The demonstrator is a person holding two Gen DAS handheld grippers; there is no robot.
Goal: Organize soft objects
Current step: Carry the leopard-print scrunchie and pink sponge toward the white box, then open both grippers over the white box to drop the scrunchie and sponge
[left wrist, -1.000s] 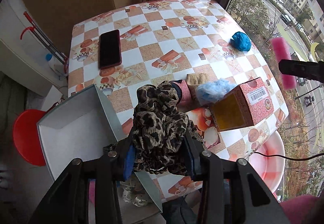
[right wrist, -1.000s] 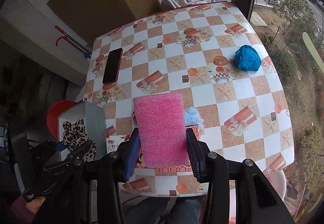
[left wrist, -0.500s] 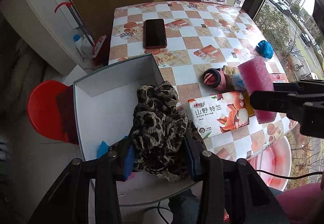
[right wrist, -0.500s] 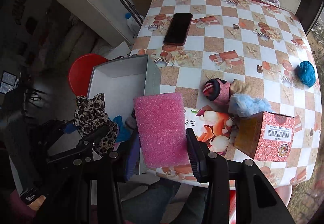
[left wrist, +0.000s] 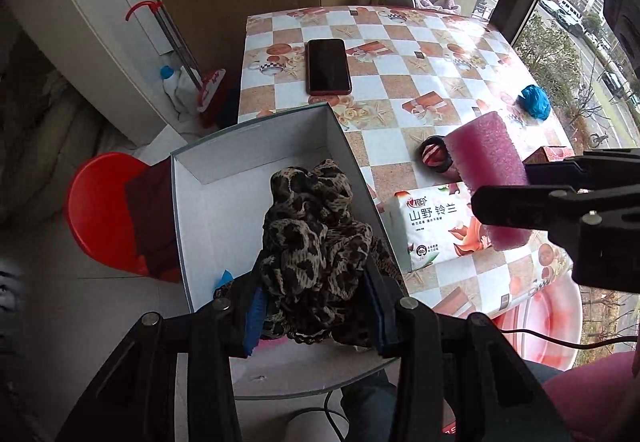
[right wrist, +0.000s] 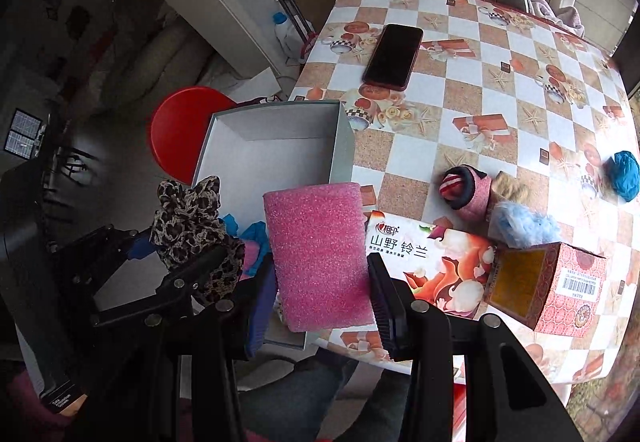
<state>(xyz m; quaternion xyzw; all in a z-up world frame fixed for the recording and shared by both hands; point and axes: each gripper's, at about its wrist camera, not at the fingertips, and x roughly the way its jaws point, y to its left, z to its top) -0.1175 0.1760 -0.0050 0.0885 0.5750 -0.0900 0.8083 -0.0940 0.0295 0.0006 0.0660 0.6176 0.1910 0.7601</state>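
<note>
My left gripper (left wrist: 316,306) is shut on a leopard-print fabric bundle (left wrist: 314,230) and holds it over the open grey box (left wrist: 248,146) at the table's left edge. It also shows in the right wrist view (right wrist: 192,226). My right gripper (right wrist: 320,290) is shut on a pink foam sponge (right wrist: 320,254) and holds it above the box's right wall (right wrist: 344,146) and the tissue pack (right wrist: 432,262). The sponge also shows in the left wrist view (left wrist: 486,170). Blue and pink soft items (right wrist: 252,242) lie in the box.
On the checkered table (right wrist: 480,90) lie a dark phone (right wrist: 394,56), a pink-and-black sock roll (right wrist: 466,190), a light blue fluffy item (right wrist: 520,222), a teal bundle (right wrist: 624,174) and a red carton (right wrist: 548,286). A red stool (left wrist: 104,210) stands left of the box.
Both grippers have moved left and back from above the table to above the grey box, each still holding its item.
</note>
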